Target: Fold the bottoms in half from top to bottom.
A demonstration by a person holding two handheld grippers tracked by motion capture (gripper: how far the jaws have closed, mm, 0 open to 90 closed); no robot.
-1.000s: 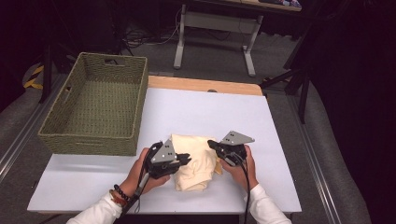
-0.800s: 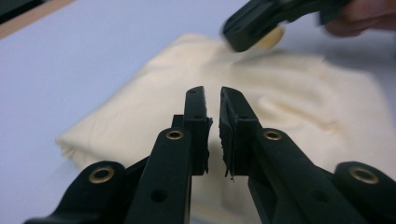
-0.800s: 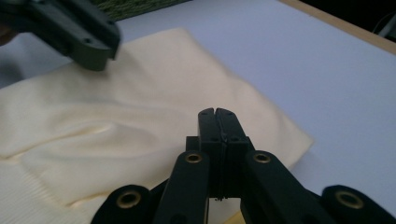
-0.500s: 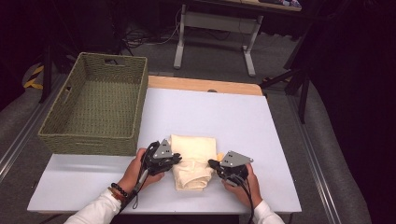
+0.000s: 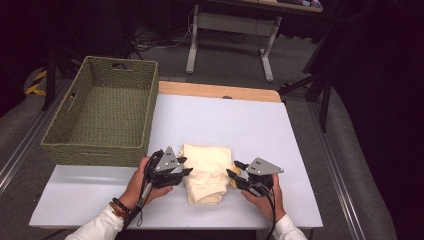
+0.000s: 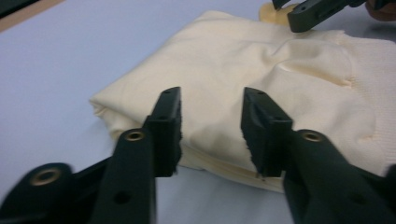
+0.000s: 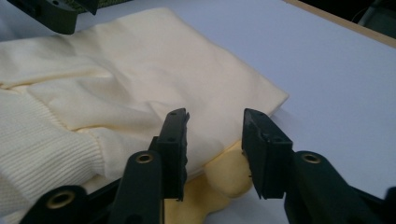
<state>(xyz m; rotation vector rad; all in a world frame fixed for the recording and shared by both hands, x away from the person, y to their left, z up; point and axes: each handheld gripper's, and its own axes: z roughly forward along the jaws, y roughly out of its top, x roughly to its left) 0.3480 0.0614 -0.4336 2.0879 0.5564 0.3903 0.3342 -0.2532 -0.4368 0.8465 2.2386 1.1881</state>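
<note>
- Your left gripper (image 5: 181, 167) sits at the left edge of the folded cream garment (image 5: 207, 171), jaws parted after just opening, the cloth edge in the gap and neither pad pressing on it.
- From the left gripper view, your two black jaws frame the garment's folded edge (image 6: 219, 140), with fabric bunched below them.
- Over on the other side, your right gripper (image 5: 237, 171) has just been opening too; its jaws stand apart at the garment's right edge, no pinch on the cloth.
- Look along the right gripper view: a yellow fold (image 7: 224, 179) pokes out beneath the cream layer, right between your jaws.
- Garment lies near the front edge of the white table (image 5: 225, 120), about mid-width.
- Woven basket (image 5: 105, 117) rests at the table's left edge, well apart from the garment.
</note>
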